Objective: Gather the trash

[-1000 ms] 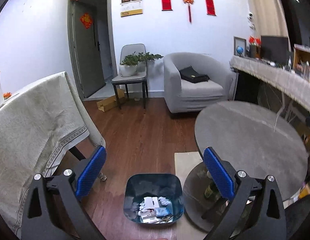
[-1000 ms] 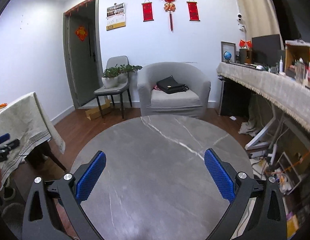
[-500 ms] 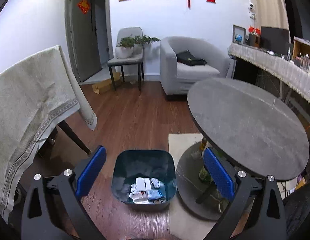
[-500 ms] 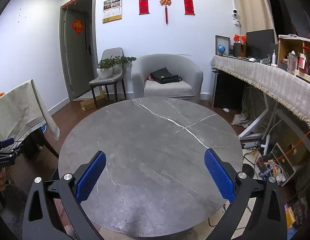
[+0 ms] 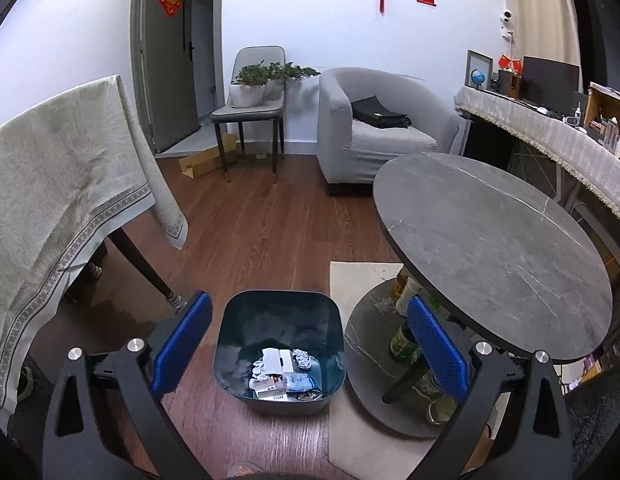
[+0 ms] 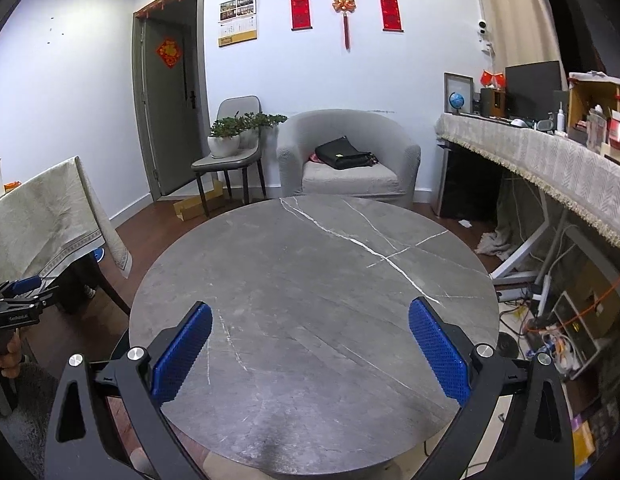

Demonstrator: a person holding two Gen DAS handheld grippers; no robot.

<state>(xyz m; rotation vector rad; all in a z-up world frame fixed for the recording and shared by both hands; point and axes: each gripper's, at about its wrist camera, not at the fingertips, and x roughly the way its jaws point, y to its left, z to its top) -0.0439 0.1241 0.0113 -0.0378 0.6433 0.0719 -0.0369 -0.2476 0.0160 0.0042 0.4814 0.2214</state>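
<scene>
A dark teal trash bin (image 5: 279,312) stands on the wood floor beside the round grey table (image 5: 490,240). It holds several pieces of trash (image 5: 284,376): white paper, wrappers and a blue packet. My left gripper (image 5: 308,344) is open and empty, held above and in front of the bin. My right gripper (image 6: 310,352) is open and empty above the near part of the round grey table top (image 6: 310,264). The left gripper also shows at the left edge of the right wrist view (image 6: 18,300).
Bottles (image 5: 402,340) stand on the table's lower base shelf. A cloth-covered table (image 5: 50,184) is at left. A grey armchair (image 5: 374,128) with a black bag, a chair with plants (image 5: 254,96), a long counter (image 6: 550,156) and floor cables (image 6: 550,320) lie around.
The left wrist view has pulled back and risen, so the bin and round table sit farther off. The right wrist view has also drawn back, showing the whole table top.
</scene>
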